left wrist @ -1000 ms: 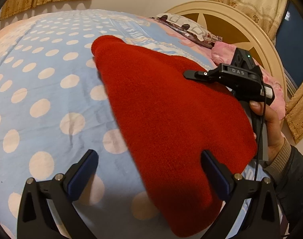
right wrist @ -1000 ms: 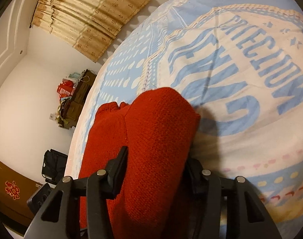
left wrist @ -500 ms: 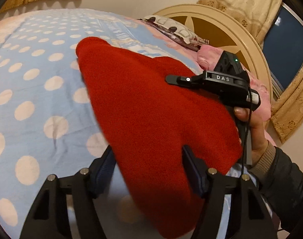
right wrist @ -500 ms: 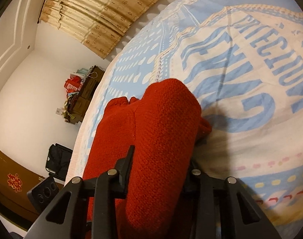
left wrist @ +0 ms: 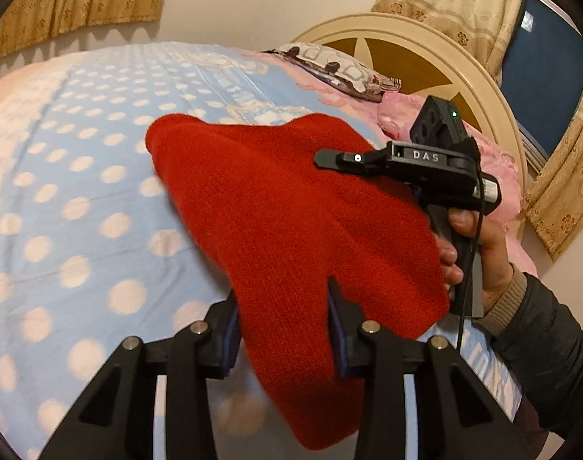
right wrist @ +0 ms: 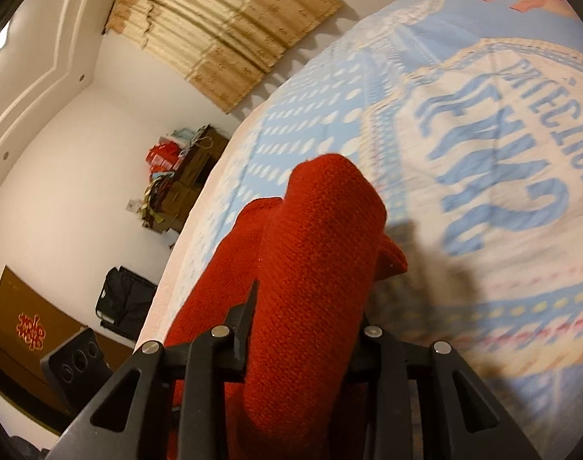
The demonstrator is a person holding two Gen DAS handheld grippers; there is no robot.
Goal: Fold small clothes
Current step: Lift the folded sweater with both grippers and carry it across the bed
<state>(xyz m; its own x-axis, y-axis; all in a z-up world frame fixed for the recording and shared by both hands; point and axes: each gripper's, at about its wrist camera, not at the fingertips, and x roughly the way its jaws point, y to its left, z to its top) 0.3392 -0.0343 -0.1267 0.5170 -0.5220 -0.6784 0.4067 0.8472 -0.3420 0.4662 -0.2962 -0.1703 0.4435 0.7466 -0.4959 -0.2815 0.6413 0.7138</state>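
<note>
On the polka-dot bed (left wrist: 80, 230), both closing tools grip the red knit garment (left wrist: 291, 211); lift evenly, edges aligned.

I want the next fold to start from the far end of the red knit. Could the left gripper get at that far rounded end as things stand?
Probably not yet. The left gripper is closing on the near edge of the red knit; it must let go first. Beyond that, only open bedspread lies beside the far end.
</note>
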